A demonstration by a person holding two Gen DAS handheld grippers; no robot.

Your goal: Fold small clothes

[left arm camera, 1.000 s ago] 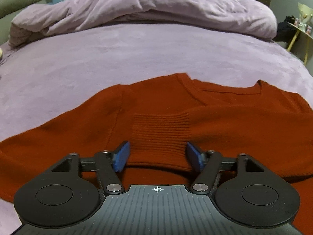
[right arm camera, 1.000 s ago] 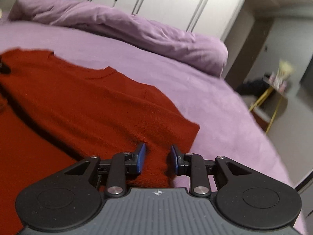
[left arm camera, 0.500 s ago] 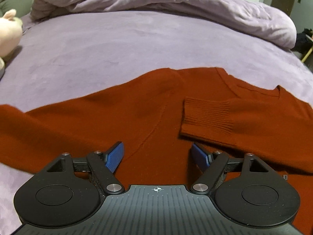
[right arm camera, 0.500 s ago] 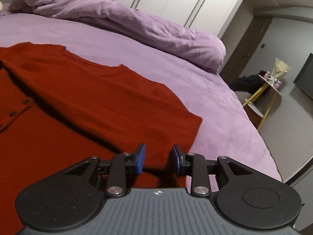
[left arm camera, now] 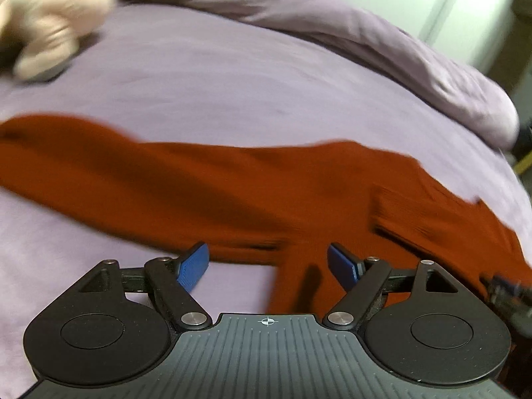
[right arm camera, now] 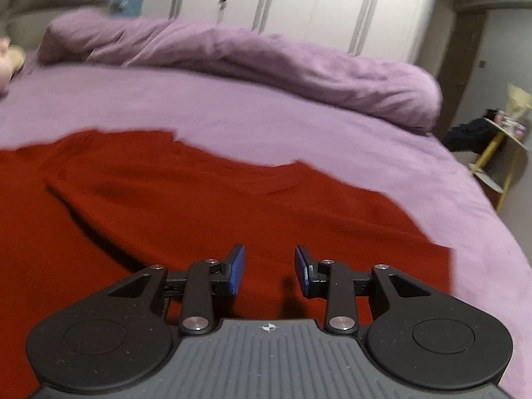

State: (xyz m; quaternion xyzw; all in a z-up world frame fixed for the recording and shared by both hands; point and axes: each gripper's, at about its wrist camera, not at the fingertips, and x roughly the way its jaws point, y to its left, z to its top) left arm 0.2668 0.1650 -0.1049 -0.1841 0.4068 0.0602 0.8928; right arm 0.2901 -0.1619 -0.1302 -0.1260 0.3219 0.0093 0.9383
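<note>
I have the sweater (left arm camera: 232, 193) spread flat on the bed (left arm camera: 232, 83), its near edge right under both cameras. One sleeve is already folded in across the sweater's body; its ribbed cuff (left arm camera: 409, 206) lies on the chest in the left view. The other sleeve (left arm camera: 66, 153) stretches out from the sweater's body toward the plush toy (left arm camera: 50, 20), which sits well beyond the sweater.

My left gripper (left arm camera: 267, 267) is released: its jaws have just been opening and stand wide, with only the sweater's edge and bare bed below them, nothing pinched. My right gripper (right arm camera: 269, 272) hangs over the sweater's body, jaws narrowly apart and just been opening a little, holding nothing either.

My guess is that the outstretched sleeve is next. The risks I see:
- The left view is smeared, so I could misjudge where the sleeve's edge lies and close on bed cover along with the knit, dragging both.
- Pinching the sleeve too near the sweater's body would pull the whole sweater sideways and undo the folded sleeve.
- The knit is thick and slack; a shallow grip could slip mid-carry and leave a bunched fold.
- My right gripper sits low over the sweater and could snag it.
</note>
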